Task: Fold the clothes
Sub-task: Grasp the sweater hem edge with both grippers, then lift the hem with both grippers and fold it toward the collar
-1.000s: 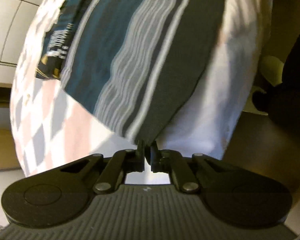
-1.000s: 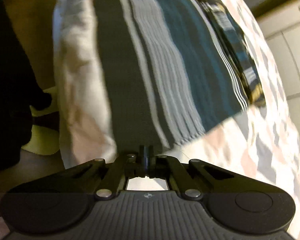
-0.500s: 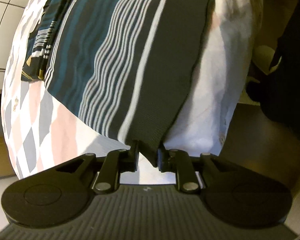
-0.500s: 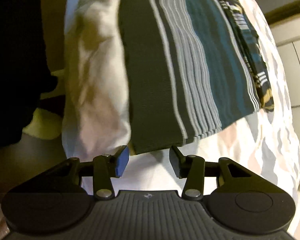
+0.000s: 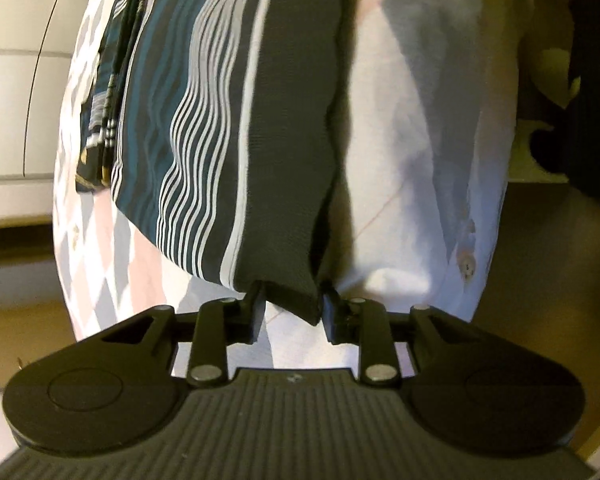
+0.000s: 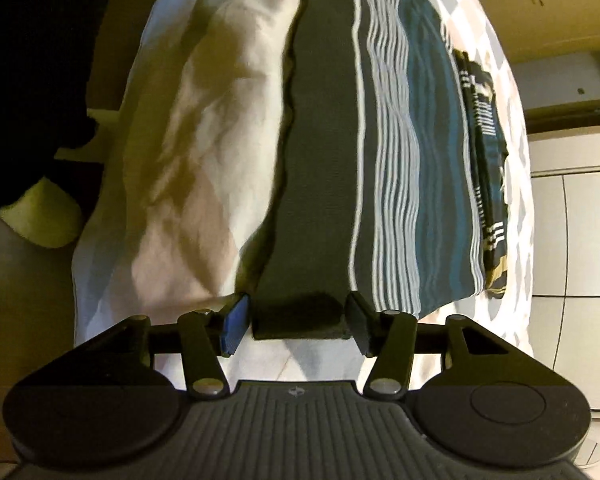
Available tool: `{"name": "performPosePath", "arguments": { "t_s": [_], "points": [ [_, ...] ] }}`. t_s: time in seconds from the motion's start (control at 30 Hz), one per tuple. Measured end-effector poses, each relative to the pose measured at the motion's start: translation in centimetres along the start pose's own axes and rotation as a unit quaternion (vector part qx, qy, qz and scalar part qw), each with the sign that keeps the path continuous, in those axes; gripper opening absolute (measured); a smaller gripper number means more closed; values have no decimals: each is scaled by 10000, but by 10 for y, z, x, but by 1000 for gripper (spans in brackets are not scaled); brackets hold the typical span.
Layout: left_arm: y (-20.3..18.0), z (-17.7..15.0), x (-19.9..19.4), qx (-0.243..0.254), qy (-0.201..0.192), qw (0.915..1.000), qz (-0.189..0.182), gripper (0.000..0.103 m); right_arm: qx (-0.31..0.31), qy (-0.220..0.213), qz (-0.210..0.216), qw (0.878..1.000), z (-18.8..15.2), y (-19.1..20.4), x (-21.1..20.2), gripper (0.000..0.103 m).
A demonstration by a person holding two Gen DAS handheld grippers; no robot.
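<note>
**Striped garment released on the bedsheet**

Striped garment (image 5: 236, 128) (dark grey, teal, white lines) is laid flat on the diamond-patterned bedsheet (image 5: 412, 128). Its corners are seen between the parted fingers of the left gripper (image 5: 290, 316) and right gripper (image 6: 296, 326), ungripped.

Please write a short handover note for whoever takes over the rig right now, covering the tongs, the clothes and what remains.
Left tongs: open, the near corner of the striped garment lies loose between the jaws.
Right tongs: open, the garment's dark folded edge sits between the jaws, ungripped.
The striped garment lies flat and folded on the checked sheet, a second patterned piece along its far side, a crumpled white cloth beside its dark edge.
Done: this fold is laid down and let go.
Left: probably withdraw both tongs, then make a further fold or start on the next piece.
</note>
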State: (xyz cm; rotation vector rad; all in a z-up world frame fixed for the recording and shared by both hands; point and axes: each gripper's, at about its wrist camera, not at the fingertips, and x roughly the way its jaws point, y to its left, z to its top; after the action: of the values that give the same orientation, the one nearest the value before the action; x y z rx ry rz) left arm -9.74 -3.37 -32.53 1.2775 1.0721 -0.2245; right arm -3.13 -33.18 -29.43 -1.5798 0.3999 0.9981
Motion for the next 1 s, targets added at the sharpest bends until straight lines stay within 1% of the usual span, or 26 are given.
{"name": "performPosePath", "arguments": {
  "t_s": [0.07,0.1,0.13,0.17,0.23,0.3,0.33,0.4,0.43,0.5,0.53,0.6,0.67,0.73,0.77,0.8,0.83,0.87,0.9,0.93,0.97,1.0],
  "points": [
    [-4,-2,2,216,-61,9997,78,24,67,-29,144,9999,0,-6,1,41],
    [-1,-2,1,191,-72,9998,-2,20,100,-43,215,9997,-1,-8,1,34],
    [2,-2,-1,158,-83,9998,-89,8,136,-58,290,9995,-1,-11,1,13],
    [5,-2,-2,126,-93,9997,-176,3,240,-97,429,9987,-2,-18,-2,0],
    [21,-5,-11,-60,-173,9992,-363,3,449,-175,704,9964,-4,-30,-8,0],
    [42,-10,-23,-320,-271,9975,-570,3,814,-233,845,9928,-10,-51,-15,0],
    [57,-12,-28,-550,-301,9957,-688,3,1038,-251,895,9902,-13,-64,-19,0],
    [97,-13,-34,-1128,-359,9891,-872,4,1688,-270,876,9814,-22,-99,-20,0],
    [117,-13,-34,-1365,-411,9860,-865,4,2011,-276,861,9754,-26,-117,-21,0],
    [158,-10,-30,-1811,-511,9790,-778,4,2675,-204,668,9610,-36,-156,-14,0],
    [178,-8,-26,-2022,-558,9752,-699,4,3014,-167,549,9518,-40,-177,-7,0],
    [220,0,-5,-2440,-620,9660,-585,4,3613,-81,330,9318,-48,-214,7,0],
    [260,9,21,-2833,-656,9553,-528,5,4059,35,219,9136,-51,-246,30,0],
    [292,21,53,-3177,-627,9444,-574,5,4420,215,296,8963,-52,-270,63,0],
    [301,25,73,-3368,-436,9388,-577,6,4598,308,340,8868,-53,-281,80,0],
    [311,29,93,-3560,-234,9324,-578,8,4803,502,518,8741,-54,-290,101,0],
    [320,33,113,-3748,-33,9253,-578,9,5067,567,631,8579,-56,-298,119,1],
    [326,30,130,-4007,166,9125,-810,14,5296,601,783,8425,-58,-302,133,8],
    [331,26,147,-4263,365,8977,-1055,22,5480,739,958,8277,-59,-306,147,28],
    [334,18,153,-4549,399,8807,-1261,22,5595,901,969,8182,-58,-304,155,39],
    [334,9,154,-4822,370,8626,-1483,21,5719,922,933,8098,-60,-301,155,45],
    [334,0,154,-5086,338,8433,-1705,21,5899,846,951,7974,-65,-302,154,49]
  ]
}}
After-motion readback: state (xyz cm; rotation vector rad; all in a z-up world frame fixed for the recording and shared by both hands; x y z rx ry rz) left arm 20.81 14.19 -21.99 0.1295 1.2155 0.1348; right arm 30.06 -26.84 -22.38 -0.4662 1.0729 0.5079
